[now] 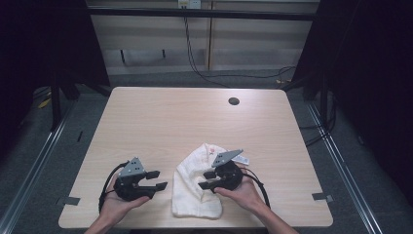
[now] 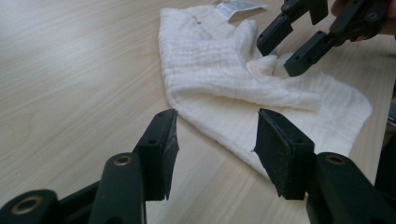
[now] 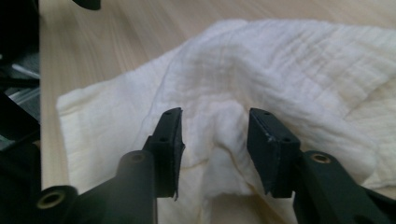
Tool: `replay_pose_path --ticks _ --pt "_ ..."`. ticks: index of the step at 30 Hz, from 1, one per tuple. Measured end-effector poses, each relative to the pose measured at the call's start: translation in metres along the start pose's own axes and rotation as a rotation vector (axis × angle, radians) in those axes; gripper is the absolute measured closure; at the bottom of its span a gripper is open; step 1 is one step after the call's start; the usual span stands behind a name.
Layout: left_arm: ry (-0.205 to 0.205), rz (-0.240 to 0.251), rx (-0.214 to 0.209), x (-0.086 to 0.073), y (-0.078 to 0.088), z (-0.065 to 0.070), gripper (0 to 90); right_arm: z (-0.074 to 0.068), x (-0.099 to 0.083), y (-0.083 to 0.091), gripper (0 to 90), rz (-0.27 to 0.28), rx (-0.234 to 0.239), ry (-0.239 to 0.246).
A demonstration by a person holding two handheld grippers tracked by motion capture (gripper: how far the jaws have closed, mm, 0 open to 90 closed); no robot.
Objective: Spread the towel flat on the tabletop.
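A crumpled cream-white cloth (image 1: 195, 192) lies on the wooden table (image 1: 170, 117) near its front edge, with a small white label (image 1: 240, 159) at its far end. My right gripper (image 1: 204, 180) hovers over the cloth's right side, pointing left. In the right gripper view its jaws (image 3: 212, 116) stand open on either side of a raised fold of the cloth (image 3: 280, 60), and the pads do not press it. My left gripper (image 1: 157, 179) sits just left of the cloth, open and empty. In the left gripper view its jaws (image 2: 215, 126) frame the cloth's near edge (image 2: 224, 70), with the right gripper (image 2: 282, 51) beyond.
A round cable hole (image 1: 234, 101) sits at the table's far right. Black cables (image 1: 195, 63) run across the floor behind the table. Grey tape pieces (image 1: 322, 197) mark the front corners. Bare wood stretches across the table's far half.
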State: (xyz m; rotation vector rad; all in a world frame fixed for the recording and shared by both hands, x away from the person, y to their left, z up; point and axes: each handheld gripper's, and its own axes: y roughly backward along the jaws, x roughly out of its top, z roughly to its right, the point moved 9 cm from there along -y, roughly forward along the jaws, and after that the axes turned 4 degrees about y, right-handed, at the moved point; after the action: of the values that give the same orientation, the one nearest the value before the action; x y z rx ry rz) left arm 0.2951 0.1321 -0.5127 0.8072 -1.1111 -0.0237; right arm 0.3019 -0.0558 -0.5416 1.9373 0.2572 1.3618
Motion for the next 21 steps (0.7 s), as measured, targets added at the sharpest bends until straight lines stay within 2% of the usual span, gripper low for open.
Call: replay_pose_path --ticks 2,5,6,7,9,10,14,16,17,18,21 --pt "0.003 -0.011 -0.007 -0.001 -0.003 0.002 50.7 0.002 0.003 0.011 52.1 0.029 0.011 -0.007" --pt "-0.017 -0.045 -0.032 -0.004 -0.011 0.01 52.9 0.011 0.006 0.027 52.3 0.069 -0.011 -0.019" --pt "-0.042 -0.049 -0.037 -0.001 -0.012 0.015 53.3 0.021 0.004 0.036 54.1 0.061 -0.063 -0.016" --pt "-0.042 -0.049 -0.037 -0.001 -0.012 0.015 54.0 0.021 0.004 0.036 54.1 0.061 -0.063 -0.016" --pt "-0.039 -0.042 -0.063 0.004 -0.016 0.021 54.3 0.028 0.001 0.042 56.3 0.076 -0.063 -0.036" --pt "-0.036 -0.044 -0.076 0.005 -0.019 0.025 54.6 0.033 -0.001 0.043 57.9 0.065 -0.081 -0.035" --pt "-0.062 -0.124 -0.11 -0.006 -0.04 0.041 54.9 0.052 -0.006 0.046 63.3 0.047 -0.121 -0.048" --pt "-0.084 -0.164 -0.1 -0.015 -0.046 0.045 54.9 0.059 -0.005 0.048 65.1 0.056 -0.138 -0.052" --pt "-0.095 -0.173 -0.104 -0.019 -0.048 0.047 54.6 0.062 -0.005 0.048 65.8 0.059 -0.139 -0.062" --pt "-0.099 -0.179 -0.109 -0.021 -0.049 0.047 54.0 0.071 -0.005 0.05 65.9 0.056 -0.17 -0.057" --pt "-0.117 -0.209 -0.099 -0.029 -0.053 0.044 53.0 0.075 -0.007 0.051 65.6 0.07 -0.164 -0.078"
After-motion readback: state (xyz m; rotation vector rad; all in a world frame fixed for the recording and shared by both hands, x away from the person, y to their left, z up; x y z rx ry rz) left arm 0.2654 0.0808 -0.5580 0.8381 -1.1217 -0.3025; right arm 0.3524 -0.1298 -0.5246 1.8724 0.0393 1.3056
